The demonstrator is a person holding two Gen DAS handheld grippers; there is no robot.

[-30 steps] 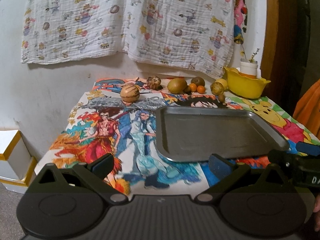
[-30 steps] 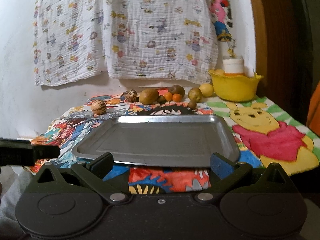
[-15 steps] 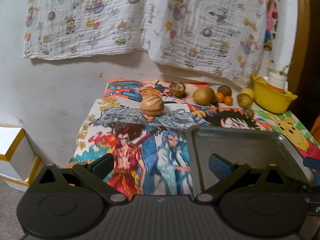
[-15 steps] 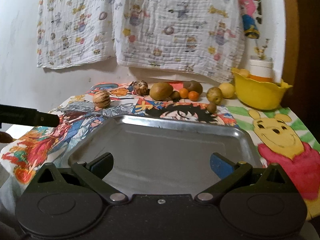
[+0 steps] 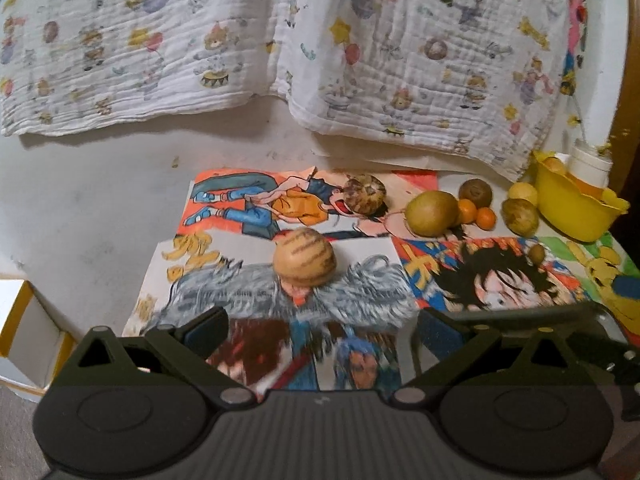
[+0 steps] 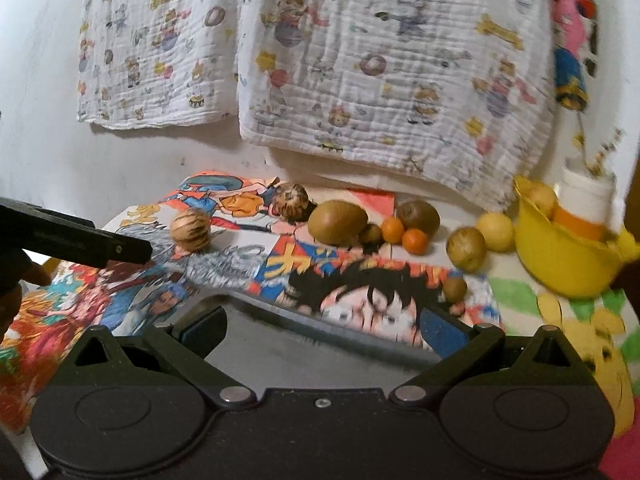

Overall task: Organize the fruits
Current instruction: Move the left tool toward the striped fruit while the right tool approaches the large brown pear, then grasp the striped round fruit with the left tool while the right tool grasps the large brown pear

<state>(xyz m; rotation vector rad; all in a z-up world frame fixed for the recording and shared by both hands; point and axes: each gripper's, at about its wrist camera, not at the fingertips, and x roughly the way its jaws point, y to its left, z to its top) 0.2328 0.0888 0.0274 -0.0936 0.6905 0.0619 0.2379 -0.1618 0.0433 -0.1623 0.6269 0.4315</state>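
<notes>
Plainly, from the left wrist view: left gripper [image 5: 320, 326] held with fingers spread wide and nothing between them, aimed up the frame at the striped tan fruit [image 5: 304, 263] sitting at centre on the cartoon-print cloth [image 5: 248, 292]. Likely to roll off toward the bare left edge if nudged by one pad before the other closes, being round and loose on slick fabric. Farther up, a mottled round fruit [image 5: 365, 194]; toward the right, a big green-brown fruit [image 5: 432, 214] touching two small orange fruits [image 5: 476, 214], easily scattered by a careless sweep. Yellow bowl [image 5: 576, 212] at far right.

Next, from the right wrist view: right gripper [image 6: 322, 326] likewise spread and empty, poised over the metal tray [image 6: 312, 350] in the lower middle. Left tool visible as a dark bar at the left edge, near the striped fruit. Small olive fruit [image 6: 455, 289] lying just above the tray rim at right, prone to being knocked away if the tray shifts. Risk of the two tools colliding if both converge on the same cluster. Blur across the frame, so fine contact hard to judge.
</notes>
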